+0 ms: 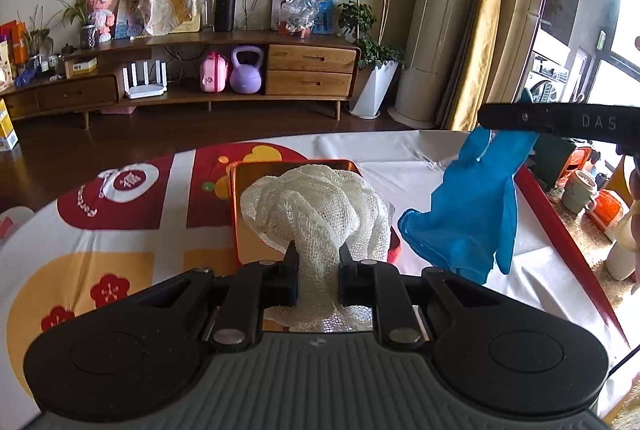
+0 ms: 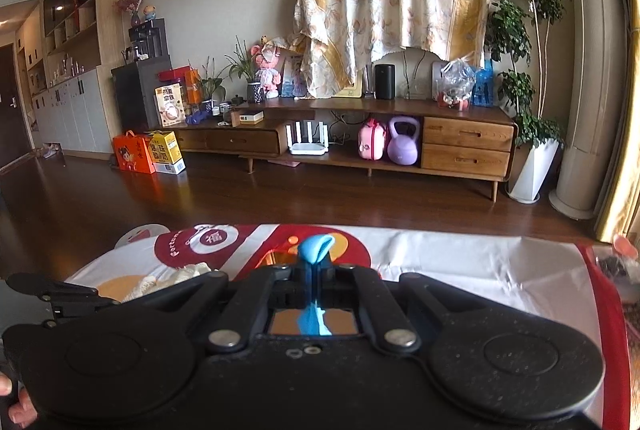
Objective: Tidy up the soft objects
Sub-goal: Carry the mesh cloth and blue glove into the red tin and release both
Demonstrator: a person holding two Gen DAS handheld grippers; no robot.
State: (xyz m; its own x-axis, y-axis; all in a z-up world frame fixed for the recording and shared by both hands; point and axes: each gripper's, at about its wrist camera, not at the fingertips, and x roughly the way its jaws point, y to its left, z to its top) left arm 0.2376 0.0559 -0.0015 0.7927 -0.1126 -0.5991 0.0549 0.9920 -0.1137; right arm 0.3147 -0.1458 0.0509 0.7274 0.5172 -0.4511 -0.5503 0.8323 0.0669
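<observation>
My left gripper (image 1: 318, 262) is shut on a white mesh cloth (image 1: 316, 206), bunched up and held over an orange tray (image 1: 248, 174) on the patterned tablecloth. My right gripper (image 2: 314, 270) is shut on a blue rubber glove (image 2: 316, 250). In the left wrist view the glove (image 1: 468, 206) hangs from the right gripper's fingers (image 1: 516, 118) above the table, to the right of the tray. In the right wrist view part of the mesh cloth (image 2: 176, 276) and the tray's edge (image 2: 272, 258) show past the gripper body.
The table has a red, white and yellow cloth (image 1: 132, 198) with a red border (image 1: 560, 226) at the right edge. Beyond it are wooden floor and a TV cabinet (image 2: 400, 146). A bin and containers (image 1: 580, 186) stand on the floor right of the table.
</observation>
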